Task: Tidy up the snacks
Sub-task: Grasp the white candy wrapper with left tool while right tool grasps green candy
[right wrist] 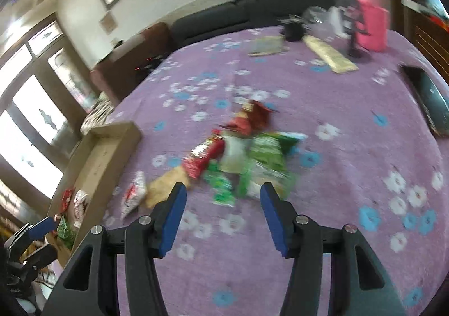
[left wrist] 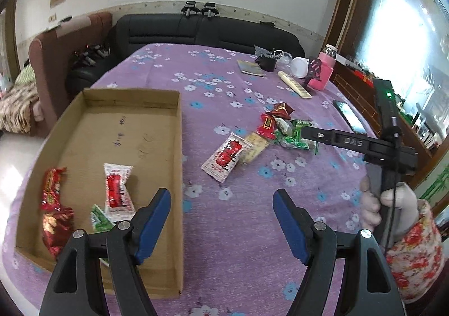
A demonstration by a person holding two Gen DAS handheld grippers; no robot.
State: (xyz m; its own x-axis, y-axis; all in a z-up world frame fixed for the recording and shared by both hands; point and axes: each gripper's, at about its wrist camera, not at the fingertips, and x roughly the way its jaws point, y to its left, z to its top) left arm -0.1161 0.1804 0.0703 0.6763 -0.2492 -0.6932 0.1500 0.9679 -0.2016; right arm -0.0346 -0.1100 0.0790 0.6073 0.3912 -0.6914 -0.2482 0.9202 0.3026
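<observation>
- The left gripper (left wrist: 221, 223) is wide apart with nothing in it, above the box (left wrist: 178, 164) edge, likely done dropping
- The right gripper (right wrist: 223, 217) gapes too, aimed at the snack pile (right wrist: 241, 158) on the cloth (right wrist: 350, 175)
- Only the left view shows four snacks (left wrist: 118, 189) inside the box; the right view is blurry

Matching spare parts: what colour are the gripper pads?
Blue pads, clearest in the left wrist view.

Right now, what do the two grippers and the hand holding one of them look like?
Both the left gripper and right gripper have black plastic fingers with silver pivot screws and blue pads. The right one's body reads "DAS", with a green light and a thin black cable. The right hand wears a pale glove and red floral sleeve.
</observation>
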